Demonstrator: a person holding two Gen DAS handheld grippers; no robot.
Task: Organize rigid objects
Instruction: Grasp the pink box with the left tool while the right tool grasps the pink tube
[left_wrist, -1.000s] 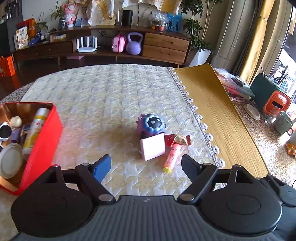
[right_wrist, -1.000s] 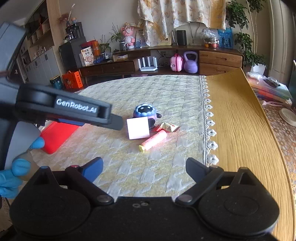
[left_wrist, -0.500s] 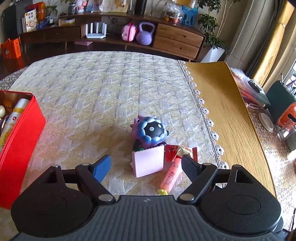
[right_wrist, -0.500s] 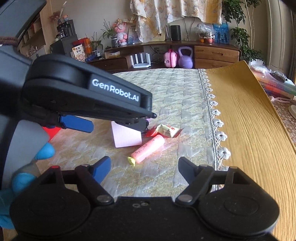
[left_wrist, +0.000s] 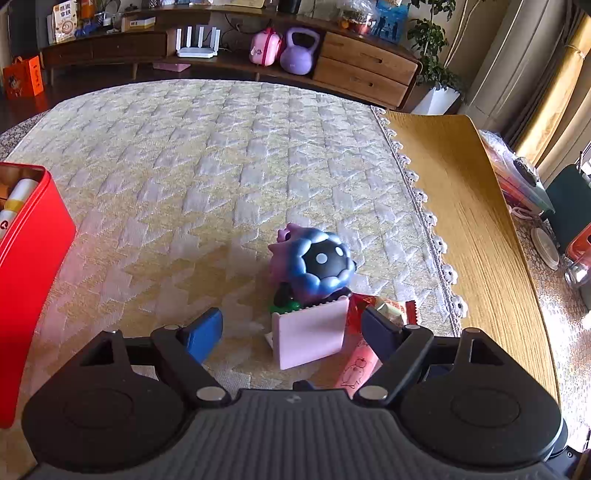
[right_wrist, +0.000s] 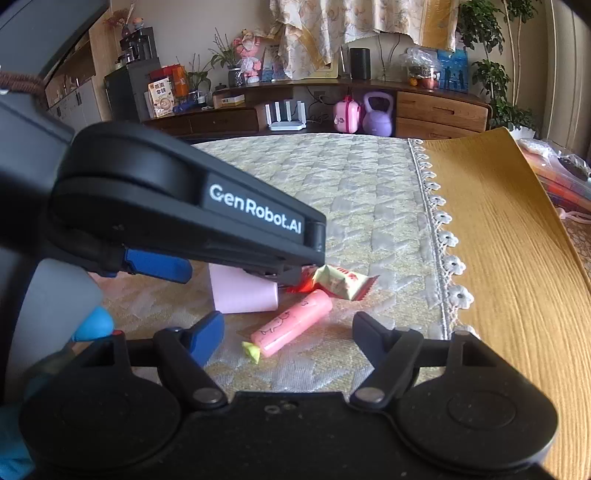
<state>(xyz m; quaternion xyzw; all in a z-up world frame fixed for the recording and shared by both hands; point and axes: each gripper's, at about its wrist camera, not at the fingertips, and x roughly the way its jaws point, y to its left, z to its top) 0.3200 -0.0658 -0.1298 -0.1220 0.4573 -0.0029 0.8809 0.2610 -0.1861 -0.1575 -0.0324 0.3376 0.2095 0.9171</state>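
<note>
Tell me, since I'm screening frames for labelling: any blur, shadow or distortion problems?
Left wrist view: sharp, fisheye bends the table edge; toy throws a shadow leftward. Right wrist view: the left gripper looms close and soft, hiding the toy.

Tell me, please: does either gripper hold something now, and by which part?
Nothing is held. The left gripper is open around the pink box, not touching it; the right gripper is open near the pink tube.

From my remote feed: quilted cream cloth (left_wrist: 221, 177) covers the bench, matt wood-grain sheet (left_wrist: 472, 221) at three o'clock; glossy red tin (left_wrist: 33, 258) at nine; a glossy blue-and-pink plastic toy (left_wrist: 314, 262); a crinkled snack wrapper (right_wrist: 343, 282).
</note>
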